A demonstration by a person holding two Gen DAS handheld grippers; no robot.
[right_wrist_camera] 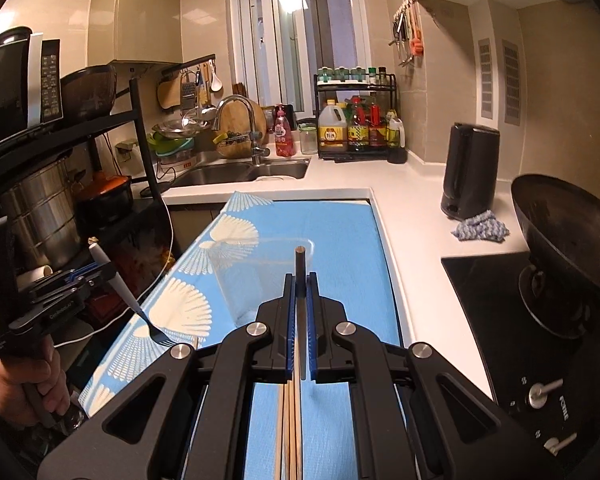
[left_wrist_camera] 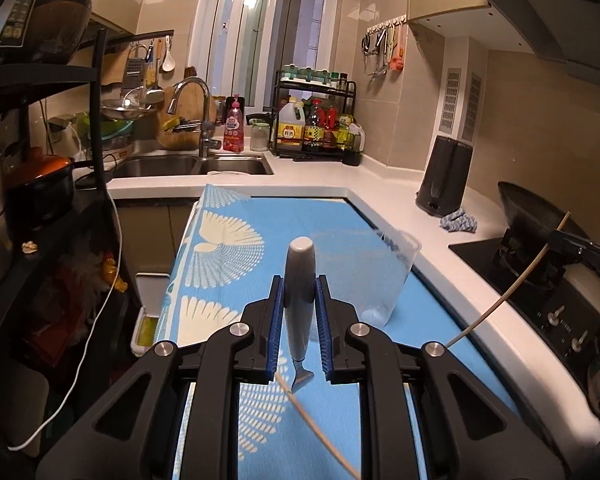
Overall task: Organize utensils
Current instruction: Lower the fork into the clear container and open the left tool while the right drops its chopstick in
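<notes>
My left gripper (left_wrist_camera: pixel 300 280) is shut on the grey handle of a fork (left_wrist_camera: pixel 299 272), handle end up and tines hanging below the fingers. From the right wrist view the same left gripper (right_wrist_camera: pixel 100 270) appears at the left with the fork (right_wrist_camera: pixel 118 286) slanting down over the mat. My right gripper (right_wrist_camera: pixel 300 280) is shut on a dark-tipped chopstick (right_wrist_camera: pixel 299 258) that stands upright. It shows in the left wrist view as the right gripper (left_wrist_camera: pixel 564 240), its chopstick (left_wrist_camera: pixel 500 300) slanting down. A clear plastic cup (left_wrist_camera: pixel 380 280) stands on the blue patterned mat (left_wrist_camera: pixel 228 240) just ahead of both grippers.
More pale chopsticks (right_wrist_camera: pixel 286 420) lie on the mat below my right gripper. A black wok (right_wrist_camera: pixel 564 232) sits on the stove at right, with a black kettle (right_wrist_camera: pixel 470 172) and a rag (right_wrist_camera: pixel 480 230) beyond. The sink (right_wrist_camera: pixel 236 172) is at the back, a black shelf rack (right_wrist_camera: pixel 16 200) at left.
</notes>
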